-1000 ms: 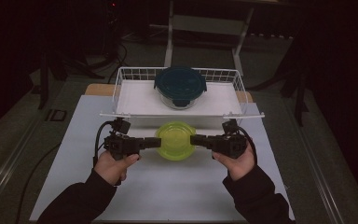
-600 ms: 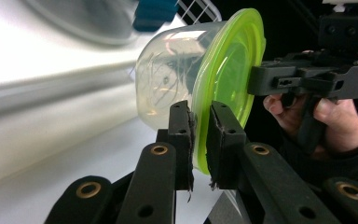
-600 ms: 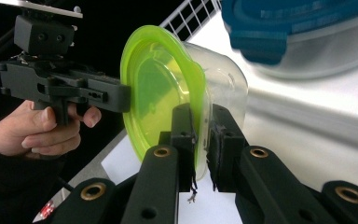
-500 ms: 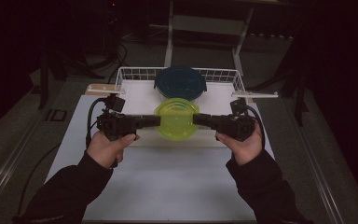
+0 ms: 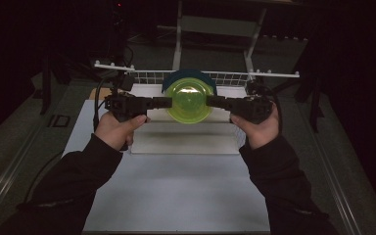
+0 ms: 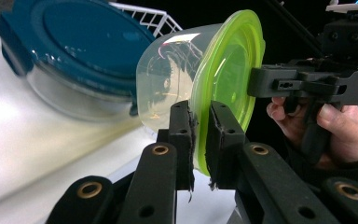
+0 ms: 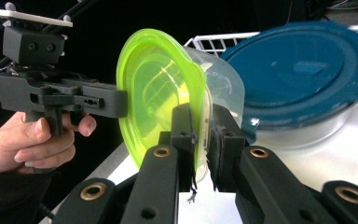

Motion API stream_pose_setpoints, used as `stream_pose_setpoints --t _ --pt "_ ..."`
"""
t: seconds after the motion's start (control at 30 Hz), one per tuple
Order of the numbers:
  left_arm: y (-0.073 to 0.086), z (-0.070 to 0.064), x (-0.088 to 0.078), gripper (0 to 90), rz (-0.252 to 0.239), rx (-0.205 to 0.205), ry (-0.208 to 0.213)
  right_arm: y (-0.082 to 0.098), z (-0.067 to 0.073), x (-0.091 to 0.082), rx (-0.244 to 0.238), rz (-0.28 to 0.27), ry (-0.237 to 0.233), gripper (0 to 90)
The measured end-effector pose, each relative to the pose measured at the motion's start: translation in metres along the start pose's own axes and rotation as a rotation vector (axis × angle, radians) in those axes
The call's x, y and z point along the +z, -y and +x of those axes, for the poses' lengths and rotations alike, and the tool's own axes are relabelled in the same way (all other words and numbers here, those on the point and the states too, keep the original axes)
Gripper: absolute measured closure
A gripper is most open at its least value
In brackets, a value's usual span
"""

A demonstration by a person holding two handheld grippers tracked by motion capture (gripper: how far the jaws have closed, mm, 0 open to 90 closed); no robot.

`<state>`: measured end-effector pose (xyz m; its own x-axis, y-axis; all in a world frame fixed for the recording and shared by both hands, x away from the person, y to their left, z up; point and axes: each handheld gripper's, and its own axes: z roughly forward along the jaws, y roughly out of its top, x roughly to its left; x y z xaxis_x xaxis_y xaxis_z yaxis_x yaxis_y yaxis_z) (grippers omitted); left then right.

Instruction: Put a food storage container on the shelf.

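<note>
A clear round tub with a lime-green lid (image 5: 188, 100) hangs in the air, tipped so that the lid faces the high camera. My left gripper (image 5: 169, 102) is shut on its left rim and my right gripper (image 5: 209, 102) on its right rim. In the left gripper view the jaws (image 6: 200, 135) pinch the green lid's edge (image 6: 228, 74), with the right gripper (image 6: 256, 84) on the far side. In the right gripper view the jaws (image 7: 204, 140) clamp the lid's rim (image 7: 154, 93), opposite the left gripper (image 7: 121, 100).
Behind the tub a glass container with a dark blue lid (image 5: 191, 72) sits in a white wire basket (image 5: 147, 77). A white raised board (image 5: 186, 139) lies under the hands on the white table mat (image 5: 176, 196). Dark floor and stands surround the table.
Both hands have risen together with the green-lidded tub. It now sits higher and overlaps the blue-lidded container in the high view.
</note>
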<state>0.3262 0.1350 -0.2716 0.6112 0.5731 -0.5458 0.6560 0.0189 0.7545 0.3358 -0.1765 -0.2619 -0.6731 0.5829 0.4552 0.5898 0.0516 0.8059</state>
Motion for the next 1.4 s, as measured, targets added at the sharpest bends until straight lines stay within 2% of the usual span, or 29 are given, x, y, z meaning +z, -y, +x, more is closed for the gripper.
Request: stream_pose_setpoints --t 0.17,0.3,0.43,0.53,0.63,0.67,0.73,0.9,1.07,1.2,1.4 --pt "-0.018 0.004 0.006 80.5 -0.015 0.008 0.0 -0.017 -0.005 0.002 0.007 -0.019 0.018 81.6" --pt "-0.032 0.008 0.011 80.4 -0.008 -0.008 -0.007 -0.03 -0.01 0.005 0.022 -0.022 0.032 81.5" --pt "-0.038 0.014 0.016 80.3 -0.005 -0.023 -0.018 -0.037 -0.015 0.009 0.033 -0.014 0.041 81.4" --pt "-0.04 0.02 0.021 80.1 0.002 -0.05 -0.011 -0.042 -0.02 0.014 0.049 -0.002 0.055 81.2" --pt "-0.04 0.024 0.024 79.9 -0.009 -0.058 -0.013 -0.044 -0.023 0.016 0.058 0.005 0.064 81.1" --pt "-0.041 0.025 0.025 79.7 -0.009 -0.056 -0.012 -0.044 -0.027 0.019 0.08 0.006 0.062 80.9" --pt "-0.042 0.029 0.027 79.6 -0.006 -0.074 -0.006 -0.045 -0.03 0.02 0.089 0.008 0.06 80.8" --pt "-0.044 0.034 0.03 78.9 0.004 -0.093 -0.008 -0.048 -0.033 0.024 0.097 0.02 0.069 80.6" --pt "-0.045 0.038 0.032 77.3 -0.017 -0.104 -0.008 -0.05 -0.038 0.03 0.133 0.017 0.065 79.9" --pt "-0.047 0.043 0.036 74.8 -0.02 -0.127 0.012 -0.053 -0.041 0.032 0.148 0.018 0.075 78.6" --pt "-0.05 0.045 0.041 70.6 -0.04 -0.106 -0.014 -0.056 -0.045 0.038 0.159 0.021 0.1 73.1"
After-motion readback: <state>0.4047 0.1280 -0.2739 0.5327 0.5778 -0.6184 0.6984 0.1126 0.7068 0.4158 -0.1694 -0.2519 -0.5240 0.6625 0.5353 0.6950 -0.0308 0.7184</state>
